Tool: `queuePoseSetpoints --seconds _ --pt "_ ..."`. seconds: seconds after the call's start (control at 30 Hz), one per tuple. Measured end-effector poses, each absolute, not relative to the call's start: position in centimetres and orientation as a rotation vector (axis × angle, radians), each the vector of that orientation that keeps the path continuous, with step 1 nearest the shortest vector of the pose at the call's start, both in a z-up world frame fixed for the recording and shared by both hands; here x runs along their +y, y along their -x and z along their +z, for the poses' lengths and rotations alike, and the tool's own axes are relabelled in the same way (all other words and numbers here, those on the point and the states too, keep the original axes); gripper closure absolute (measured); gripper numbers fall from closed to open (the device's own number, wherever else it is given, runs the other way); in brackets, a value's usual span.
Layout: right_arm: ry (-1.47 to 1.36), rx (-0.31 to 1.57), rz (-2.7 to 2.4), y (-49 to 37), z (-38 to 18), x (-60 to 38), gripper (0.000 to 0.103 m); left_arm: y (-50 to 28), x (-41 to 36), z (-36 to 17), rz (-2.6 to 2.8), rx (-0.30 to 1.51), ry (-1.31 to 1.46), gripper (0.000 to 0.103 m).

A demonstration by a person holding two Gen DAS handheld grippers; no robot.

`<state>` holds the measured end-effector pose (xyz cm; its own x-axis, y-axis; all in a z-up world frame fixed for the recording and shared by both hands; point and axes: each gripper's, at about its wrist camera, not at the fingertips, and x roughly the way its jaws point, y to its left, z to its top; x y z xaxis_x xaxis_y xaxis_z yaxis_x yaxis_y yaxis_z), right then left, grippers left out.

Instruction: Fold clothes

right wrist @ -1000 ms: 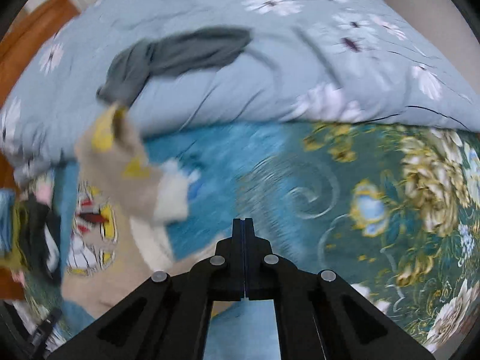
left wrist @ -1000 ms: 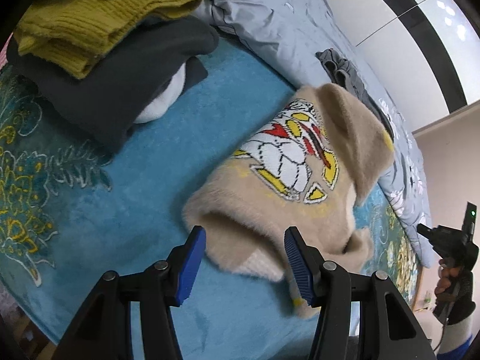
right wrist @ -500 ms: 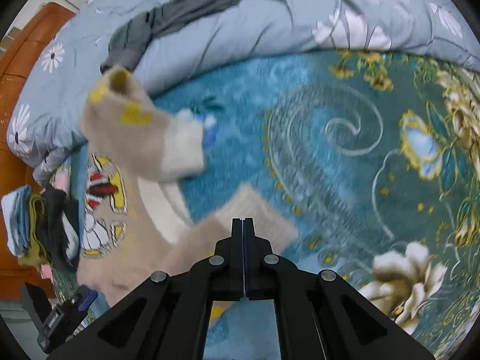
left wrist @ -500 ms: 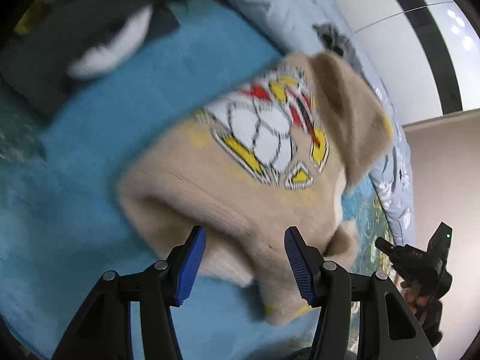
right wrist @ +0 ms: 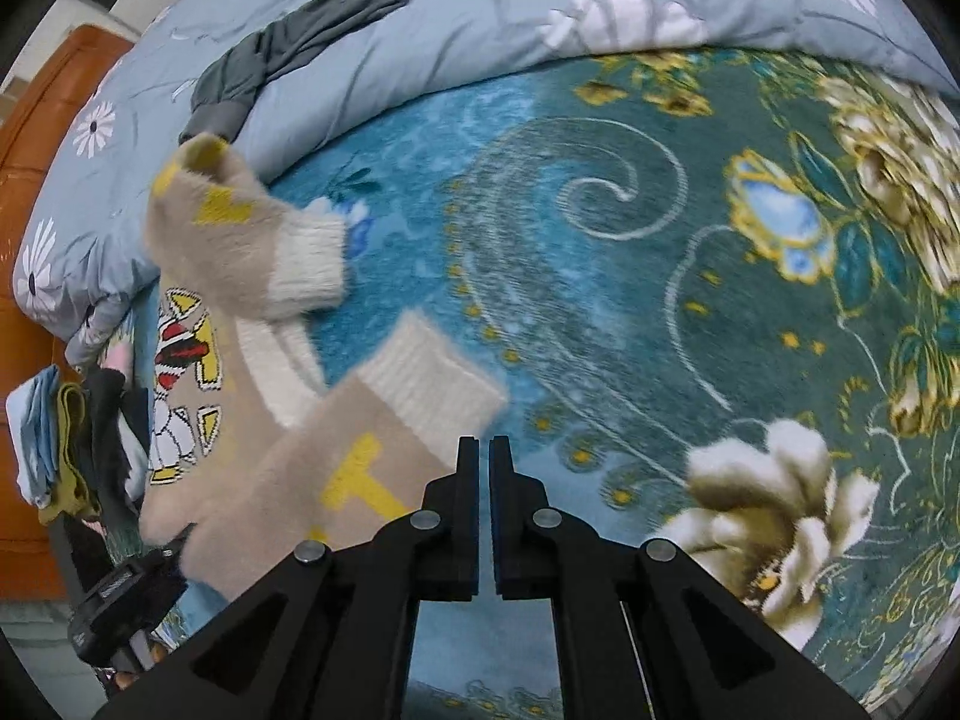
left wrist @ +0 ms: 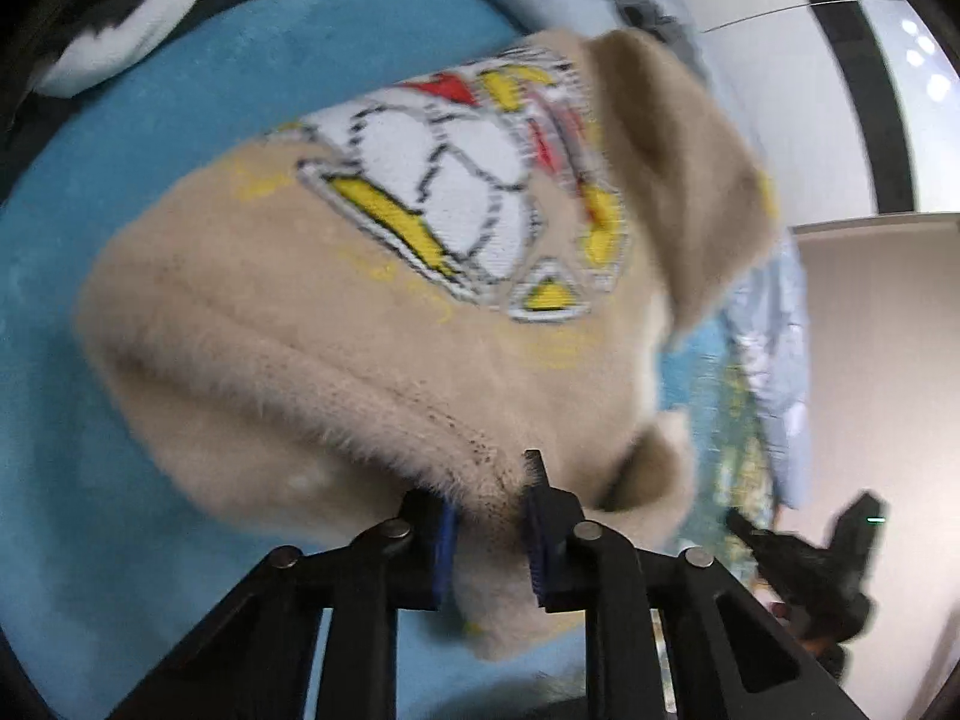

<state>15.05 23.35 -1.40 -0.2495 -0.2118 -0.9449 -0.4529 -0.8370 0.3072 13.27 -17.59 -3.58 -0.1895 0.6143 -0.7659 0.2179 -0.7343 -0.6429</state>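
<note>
Lying on the blue blanket [left wrist: 150, 138] of the bed: a beige sweater [left wrist: 336, 324], cartoon patch up, one sleeve folded over its top. At far left in the right wrist view, a stack [right wrist: 66, 438] of folded clothes beside it; behind, a pale floral duvet [right wrist: 456, 42] with a grey garment [right wrist: 312, 30] draped on it.

Left claw [left wrist: 489, 531]: closing on the sweater's fuzzy near edge, cloth bunched between the blue pads and pressed by them. Same claw visible low at left in the right wrist view, at the sweater's edge.

Right claw [right wrist: 483, 474]: all but shut, only a thin slit between its fingers, nothing in it. Poised over the blanket just right of the near sleeve [right wrist: 384, 438], whose white cuff lies at the fingertips' left; whether touching, impossible to tell. Other sleeve [right wrist: 240, 240] folded back, cuff toward the blanket's middle.
</note>
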Motion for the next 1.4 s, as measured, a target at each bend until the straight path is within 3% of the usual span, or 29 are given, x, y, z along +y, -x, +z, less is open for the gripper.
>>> queuePoseSetpoints --seconds 0.1,0.6,0.67,0.87,1.07,1.17,1.4 --pt "1.791 0.876 2.198 -16.1 -1.8 24.7 0.101 -12.4 -15.8 -0.3 1.893 -1.044 1.653 0.085" --pt "1.53 1.109 2.22 -22.7 1.1 33.2 0.101 -3.1 4.6 20.8 1.687 -0.92 1.093 0.084" --pt "1.5 1.118 2.213 -23.4 1.2 34.3 0.101 -3.5 6.3 20.4 1.68 -0.897 1.116 0.084" --pt "1.498 1.143 2.158 -25.6 -0.1 35.7 0.101 -5.0 13.8 10.1 1.654 -0.746 1.47 0.084" --pt "1.511 1.149 2.103 -28.0 -1.3 36.5 0.101 -7.9 13.6 2.1 1.599 -0.724 1.705 0.081" --pt "1.513 1.155 2.082 -28.5 -1.8 36.6 0.101 -8.1 12.3 1.0 1.528 -0.814 1.732 0.078" --pt "1.454 1.182 2.145 -26.7 -0.6 35.7 0.101 -9.6 9.6 5.5 1.507 -0.587 1.694 0.057"
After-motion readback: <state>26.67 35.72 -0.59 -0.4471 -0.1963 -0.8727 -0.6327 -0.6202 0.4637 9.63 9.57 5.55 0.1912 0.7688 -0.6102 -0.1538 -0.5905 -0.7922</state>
